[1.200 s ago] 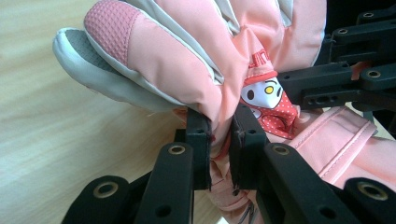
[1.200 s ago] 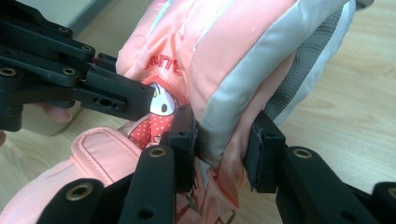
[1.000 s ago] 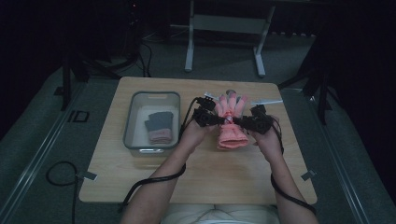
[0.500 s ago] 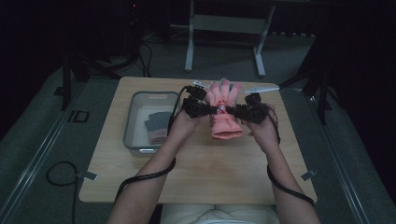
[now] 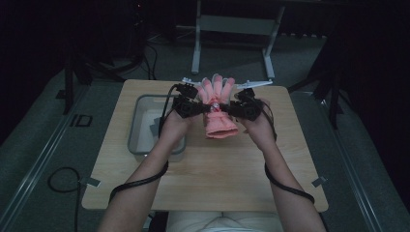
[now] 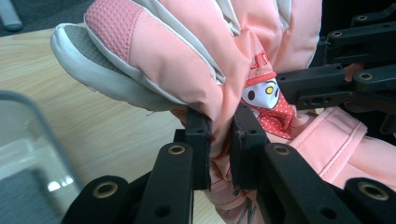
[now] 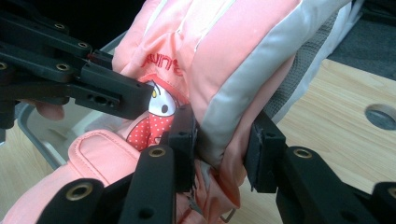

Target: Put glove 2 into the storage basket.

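A pink and white padded glove (image 5: 218, 108) with a cartoon patch hangs above the middle of the wooden table (image 5: 203, 179), fingers pointing away and cuff drooping toward the person. My left gripper (image 5: 203, 107) pinches its left side and my right gripper (image 5: 231, 109) pinches its right side. In the left gripper view the jaws (image 6: 220, 126) are shut on a fold of the glove (image 6: 187, 51), with the other gripper (image 6: 327, 84) just beyond. In the right gripper view the jaws (image 7: 224, 126) clamp a thicker part of the glove (image 7: 224, 51), beside the cartoon patch (image 7: 156, 112).
A clear plastic tray (image 5: 138, 145) stands left of the hands with grey cloth in it. A white strip (image 5: 256, 83) lies at the table's far edge, and a metal stand (image 5: 232, 24) rises behind. The table has a round hole (image 7: 380, 116).
Both hands have carried the glove up and away toward the far side of the table. It has lifted off the tabletop, both grips unchanged.
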`<state>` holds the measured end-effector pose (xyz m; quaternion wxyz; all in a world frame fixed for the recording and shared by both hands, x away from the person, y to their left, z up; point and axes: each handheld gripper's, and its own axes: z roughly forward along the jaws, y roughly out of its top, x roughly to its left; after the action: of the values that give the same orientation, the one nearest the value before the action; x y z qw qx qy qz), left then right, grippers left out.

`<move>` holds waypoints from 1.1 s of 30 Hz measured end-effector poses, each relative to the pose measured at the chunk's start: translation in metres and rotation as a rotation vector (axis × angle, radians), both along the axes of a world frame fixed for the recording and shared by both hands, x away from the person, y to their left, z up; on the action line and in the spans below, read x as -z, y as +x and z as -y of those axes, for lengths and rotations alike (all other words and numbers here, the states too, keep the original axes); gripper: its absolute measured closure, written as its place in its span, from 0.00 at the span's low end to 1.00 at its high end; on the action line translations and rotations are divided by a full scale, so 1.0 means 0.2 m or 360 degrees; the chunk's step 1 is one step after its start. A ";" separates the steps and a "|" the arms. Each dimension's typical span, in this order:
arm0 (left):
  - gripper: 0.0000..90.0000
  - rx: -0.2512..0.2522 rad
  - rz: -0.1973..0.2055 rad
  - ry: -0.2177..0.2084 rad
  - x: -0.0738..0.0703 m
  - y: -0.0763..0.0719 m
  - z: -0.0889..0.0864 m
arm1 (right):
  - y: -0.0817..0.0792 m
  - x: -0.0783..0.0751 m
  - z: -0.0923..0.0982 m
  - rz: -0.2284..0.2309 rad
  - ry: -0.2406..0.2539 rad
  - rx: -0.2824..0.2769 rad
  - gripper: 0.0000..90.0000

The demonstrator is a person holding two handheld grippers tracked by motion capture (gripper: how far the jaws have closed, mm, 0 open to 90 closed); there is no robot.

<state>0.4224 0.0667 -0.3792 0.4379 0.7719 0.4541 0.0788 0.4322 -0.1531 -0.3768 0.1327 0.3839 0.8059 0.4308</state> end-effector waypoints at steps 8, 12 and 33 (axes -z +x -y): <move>0.88 -0.0077 0.0001 0.0000 -0.02 -0.02 -0.13 | 0.02 -0.02 -0.14 0.0015 -0.0008 -0.0066 0.75; 0.88 -0.0117 -0.0004 -0.0001 -0.03 -0.04 -0.20 | 0.03 -0.03 -0.21 0.0016 -0.0017 -0.0095 0.75; 0.88 -0.0300 -0.0062 0.0022 0.00 -0.12 -0.56 | 0.06 0.00 -0.61 -0.0031 -0.0043 -0.0273 0.75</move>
<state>0.3976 0.1792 -0.3785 0.4143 0.7301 0.5326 0.1078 0.4440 -0.0318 -0.3762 0.0924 0.3157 0.8428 0.4260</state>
